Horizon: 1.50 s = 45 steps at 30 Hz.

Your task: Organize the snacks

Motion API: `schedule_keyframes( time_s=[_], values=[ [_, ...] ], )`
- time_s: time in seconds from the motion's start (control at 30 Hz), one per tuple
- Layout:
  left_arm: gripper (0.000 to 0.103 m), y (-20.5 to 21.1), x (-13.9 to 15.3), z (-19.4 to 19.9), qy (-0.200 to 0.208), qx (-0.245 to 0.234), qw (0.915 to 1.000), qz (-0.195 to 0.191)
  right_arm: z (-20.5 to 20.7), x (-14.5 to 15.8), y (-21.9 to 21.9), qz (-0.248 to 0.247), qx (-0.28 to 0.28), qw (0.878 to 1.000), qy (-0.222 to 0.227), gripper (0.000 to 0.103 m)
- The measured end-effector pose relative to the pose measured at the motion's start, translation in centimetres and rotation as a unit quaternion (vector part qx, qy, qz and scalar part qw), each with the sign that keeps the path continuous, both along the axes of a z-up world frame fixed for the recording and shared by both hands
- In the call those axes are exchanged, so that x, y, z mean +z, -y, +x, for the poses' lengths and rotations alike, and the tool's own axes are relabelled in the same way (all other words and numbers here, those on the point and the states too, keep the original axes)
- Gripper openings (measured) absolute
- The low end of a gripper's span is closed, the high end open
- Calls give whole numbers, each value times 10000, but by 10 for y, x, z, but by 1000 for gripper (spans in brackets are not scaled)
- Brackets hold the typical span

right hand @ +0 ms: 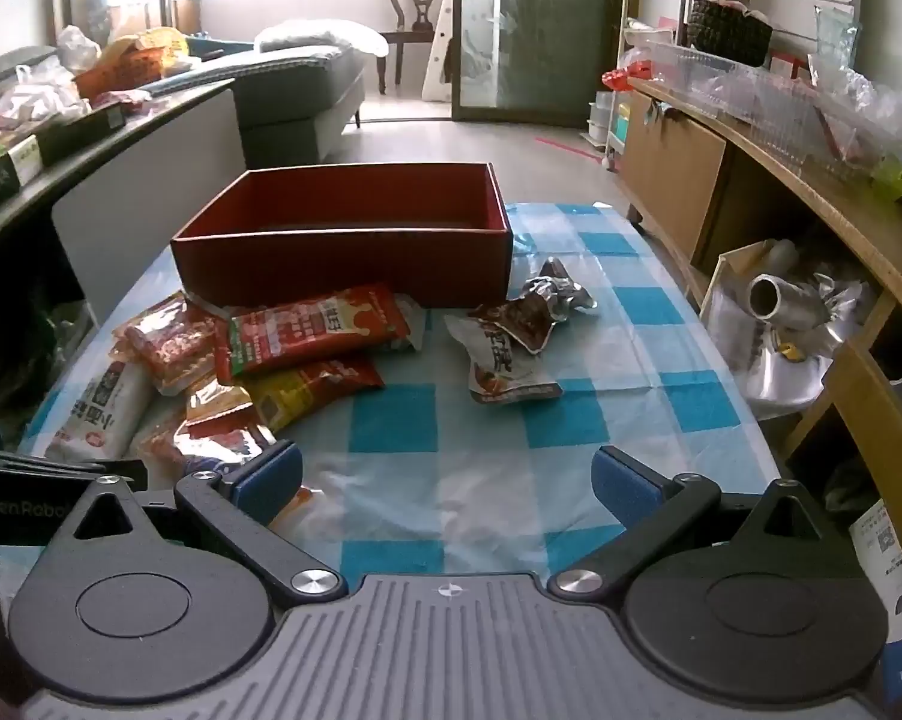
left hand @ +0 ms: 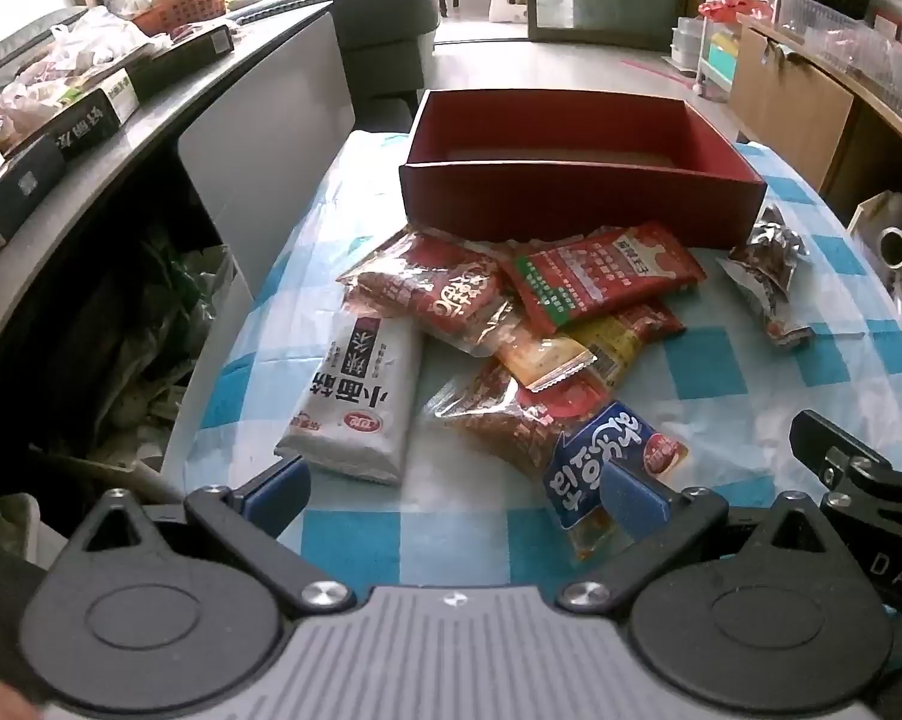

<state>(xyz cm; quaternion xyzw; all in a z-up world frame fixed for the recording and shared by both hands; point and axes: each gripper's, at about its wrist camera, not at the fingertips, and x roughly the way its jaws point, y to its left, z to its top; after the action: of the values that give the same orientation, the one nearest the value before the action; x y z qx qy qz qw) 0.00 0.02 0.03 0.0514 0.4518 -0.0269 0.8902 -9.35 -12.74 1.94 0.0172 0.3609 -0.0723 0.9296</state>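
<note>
Lived-in home, living room. Grey sofa (right hand: 294, 78) with white cushion and carved wooden chair (right hand: 417, 6) seen at back, beside sliding glass door (right hand: 535, 24). Checked plastic cloth (right hand: 571, 420) spread over counter. Wooden sideboard (right hand: 751, 138) and wire rack (right hand: 655, 12) crowded with household clutter. Plastic bags (left hand: 72, 60) and boxes piled on side ledge.
</note>
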Motion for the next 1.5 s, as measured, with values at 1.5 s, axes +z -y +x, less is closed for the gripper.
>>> schedule_keyframes(
  time_s=[1.5],
  values=[
    [96, -3, -9, -1, -203, -11, 9998, 35, 3, -8, -3, 22, 52, 9997, -224, 103]
  ],
)
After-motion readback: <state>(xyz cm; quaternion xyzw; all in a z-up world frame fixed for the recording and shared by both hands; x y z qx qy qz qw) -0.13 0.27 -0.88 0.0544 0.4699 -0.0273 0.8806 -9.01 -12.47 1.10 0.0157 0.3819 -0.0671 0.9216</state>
